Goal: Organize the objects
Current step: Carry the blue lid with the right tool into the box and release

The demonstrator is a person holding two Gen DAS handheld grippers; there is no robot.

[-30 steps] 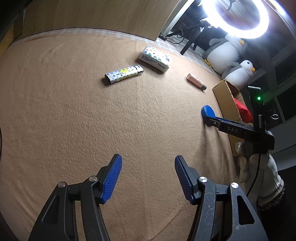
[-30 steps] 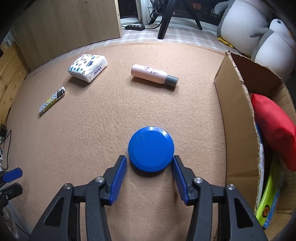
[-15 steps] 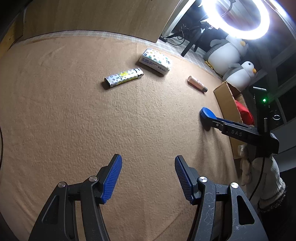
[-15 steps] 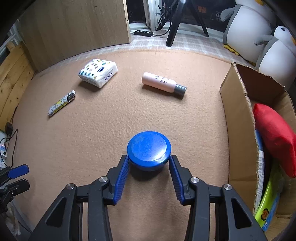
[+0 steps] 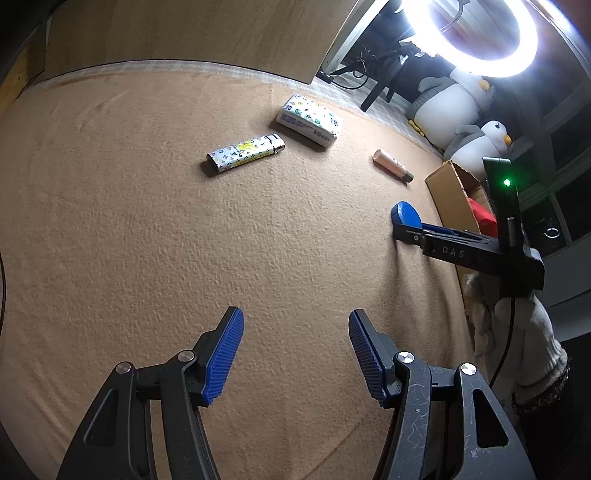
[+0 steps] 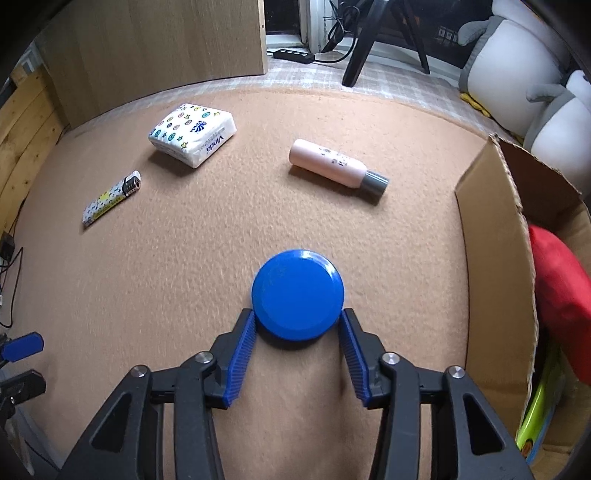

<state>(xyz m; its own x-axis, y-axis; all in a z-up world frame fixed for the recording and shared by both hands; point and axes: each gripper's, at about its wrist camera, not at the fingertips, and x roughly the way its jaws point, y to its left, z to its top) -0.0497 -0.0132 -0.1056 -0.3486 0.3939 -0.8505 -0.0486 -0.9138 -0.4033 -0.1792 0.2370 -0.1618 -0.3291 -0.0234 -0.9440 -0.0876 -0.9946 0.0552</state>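
Note:
A round blue tin [image 6: 298, 293] sits between the fingers of my right gripper [image 6: 298, 328], which is shut on it, just above the tan cloth; it also shows in the left wrist view [image 5: 406, 218]. A pink bottle [image 6: 338, 171], a tissue pack [image 6: 192, 133] and a patterned lighter [image 6: 110, 197] lie on the cloth beyond. My left gripper [image 5: 295, 350] is open and empty over bare cloth, left of the right gripper [image 5: 410, 230]. The lighter [image 5: 245, 152], tissue pack [image 5: 309, 121] and bottle [image 5: 392, 170] lie ahead of it.
An open cardboard box [image 6: 495, 266] stands at the right, holding a red pouch [image 6: 561, 295] and a green-yellow item [image 6: 535, 417]. Plush penguins [image 6: 517, 62] sit behind it. A wooden board [image 6: 147, 48] stands at the back, and a ring light [image 5: 476, 33] glares.
My right gripper has closed its fingers onto the blue tin and lifted it slightly. My left gripper has stayed open in about the same place.

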